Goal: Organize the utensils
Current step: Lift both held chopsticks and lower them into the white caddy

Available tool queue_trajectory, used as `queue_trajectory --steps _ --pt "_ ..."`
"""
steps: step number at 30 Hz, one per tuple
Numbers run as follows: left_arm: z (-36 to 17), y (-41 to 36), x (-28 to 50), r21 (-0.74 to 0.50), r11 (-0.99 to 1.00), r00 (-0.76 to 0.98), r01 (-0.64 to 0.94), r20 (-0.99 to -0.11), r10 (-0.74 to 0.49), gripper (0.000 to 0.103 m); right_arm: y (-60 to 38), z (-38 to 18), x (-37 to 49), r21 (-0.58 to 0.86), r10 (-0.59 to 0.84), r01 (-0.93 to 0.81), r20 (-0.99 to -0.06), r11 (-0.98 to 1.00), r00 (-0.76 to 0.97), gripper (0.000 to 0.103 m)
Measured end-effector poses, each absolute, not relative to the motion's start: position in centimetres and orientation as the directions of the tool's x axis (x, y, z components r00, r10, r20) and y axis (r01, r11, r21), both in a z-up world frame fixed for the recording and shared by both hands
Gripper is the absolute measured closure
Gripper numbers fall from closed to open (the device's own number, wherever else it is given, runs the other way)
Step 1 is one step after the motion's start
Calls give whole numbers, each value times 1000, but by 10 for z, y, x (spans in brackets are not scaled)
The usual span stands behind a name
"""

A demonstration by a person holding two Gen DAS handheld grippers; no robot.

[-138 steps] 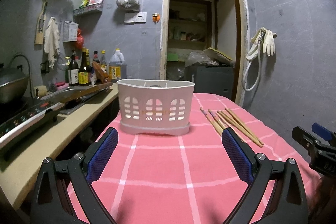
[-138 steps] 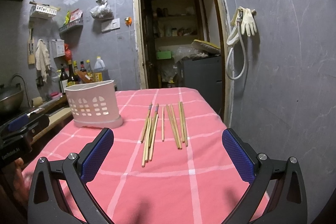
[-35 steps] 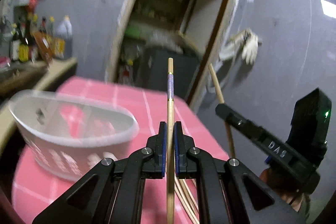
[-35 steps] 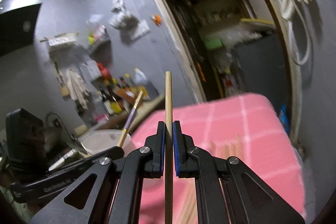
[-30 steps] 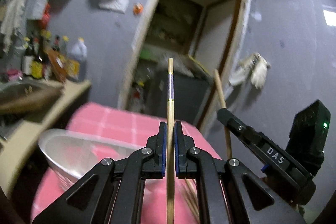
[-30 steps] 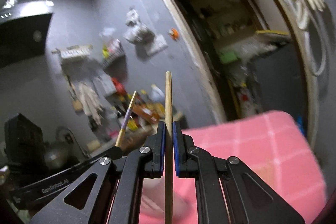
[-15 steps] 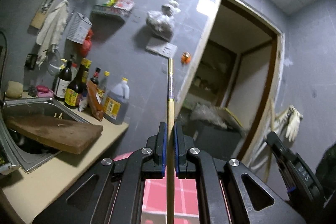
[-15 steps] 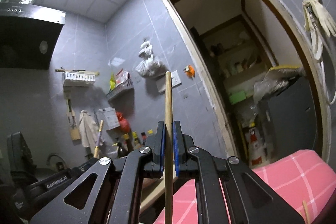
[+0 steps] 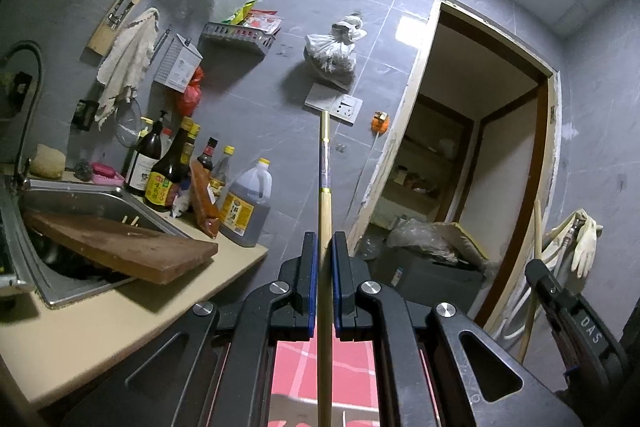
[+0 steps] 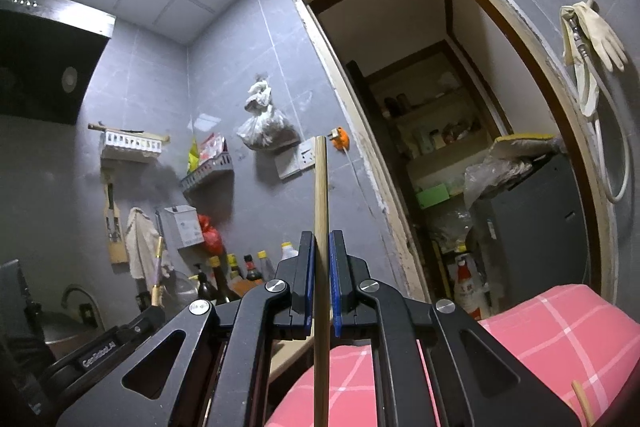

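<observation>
My left gripper [image 9: 324,247] is shut on a chopstick with a purple band [image 9: 325,163], held upright and pointing at the wall. My right gripper [image 10: 320,247] is shut on a plain wooden chopstick [image 10: 321,195], also upright. Each gripper shows in the other's view: the right one with its chopstick at the far right [image 9: 568,311], the left one with its banded chopstick at the lower left [image 10: 120,343]. One chopstick tip [image 10: 581,397] lies on the pink checked tablecloth [image 10: 552,331]. The white utensil basket is out of view.
A counter [image 9: 132,311] at left carries a sink [image 9: 80,195], a wooden cutting board [image 9: 120,247] and several bottles [image 9: 168,175]. A doorway [image 10: 460,147] opens ahead, with a dark cabinet [image 10: 532,227] inside. Gloves and a hose [image 10: 592,39] hang at right.
Both grippers have tilted further upward with their chopsticks still clamped. The table and basket have dropped out of the left view; wall and ceiling fill more of both views.
</observation>
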State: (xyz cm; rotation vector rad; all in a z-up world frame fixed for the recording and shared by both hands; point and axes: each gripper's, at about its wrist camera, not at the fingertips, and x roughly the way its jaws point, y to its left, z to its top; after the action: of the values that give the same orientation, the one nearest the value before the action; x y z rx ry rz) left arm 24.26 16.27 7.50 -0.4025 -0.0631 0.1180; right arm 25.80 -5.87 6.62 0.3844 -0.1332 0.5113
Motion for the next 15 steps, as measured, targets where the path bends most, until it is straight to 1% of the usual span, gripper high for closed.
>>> queue_trajectory --steps 3,9,15 --pt "67 160 244 -384 917 992 -109 24 128 99 -57 67 253 302 434 -489 232 819 870 98" --pt "58 155 245 -358 927 993 -111 -9 116 99 -48 68 242 233 430 -472 211 850 878 98" --pt "49 148 246 -318 942 994 -108 -64 93 98 -42 57 241 224 447 -466 131 856 885 98"
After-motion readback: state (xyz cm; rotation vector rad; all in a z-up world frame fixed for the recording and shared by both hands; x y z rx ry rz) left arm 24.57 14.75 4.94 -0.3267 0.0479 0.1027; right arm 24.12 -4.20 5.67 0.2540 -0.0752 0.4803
